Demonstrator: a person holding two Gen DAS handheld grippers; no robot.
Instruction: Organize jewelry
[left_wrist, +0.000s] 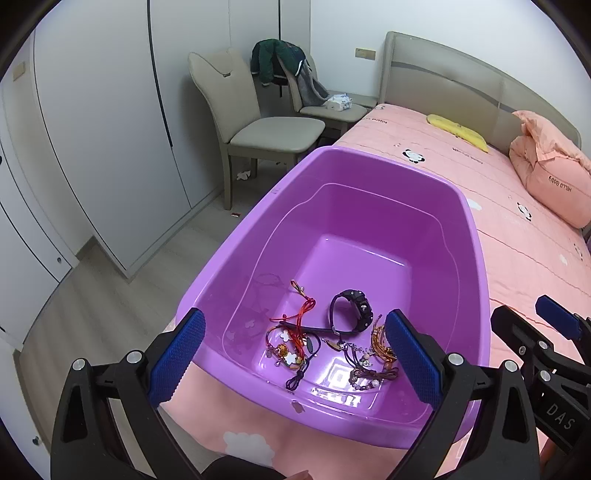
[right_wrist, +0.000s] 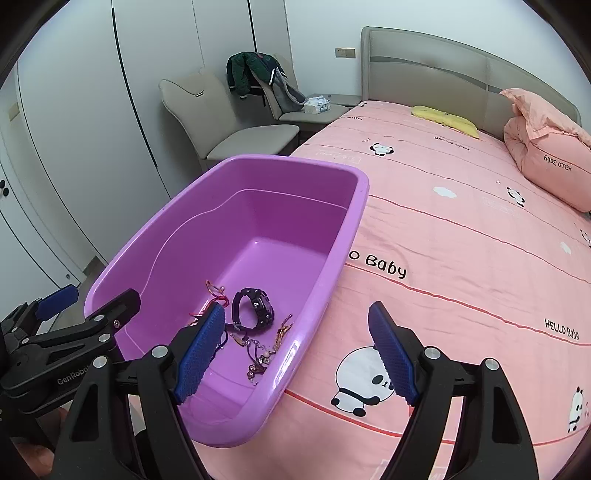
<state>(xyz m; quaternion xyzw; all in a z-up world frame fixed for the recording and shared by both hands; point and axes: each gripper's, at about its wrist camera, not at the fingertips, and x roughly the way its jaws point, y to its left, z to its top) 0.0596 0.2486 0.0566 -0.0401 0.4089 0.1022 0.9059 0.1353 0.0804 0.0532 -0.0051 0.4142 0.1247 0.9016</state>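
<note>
A purple plastic tub (left_wrist: 476, 266) (right_wrist: 354, 206) sits on the corner of a pink bed. On its floor near the front lie a black wristwatch (left_wrist: 351, 308) (right_wrist: 256, 306), red cord bracelets (left_wrist: 299, 317) and several beaded bracelets (left_wrist: 364, 369) (right_wrist: 258, 358). My left gripper (left_wrist: 295, 362) hangs open above the tub's near rim, nothing between its blue pads. My right gripper (right_wrist: 297, 358) is open too, straddling the tub's right wall; its left pad hides part of the red cords. Each gripper shows at the edge of the other's view.
The pink bedspread (right_wrist: 461, 240) with panda prints spreads to the right, with a yellow pillow (right_wrist: 445, 120) and a folded pink quilt (right_wrist: 546, 155) by the headboard. Two beige chairs (left_wrist: 258, 122) stand beyond the tub, one with a green jacket. White wardrobes (left_wrist: 92, 129) line the left.
</note>
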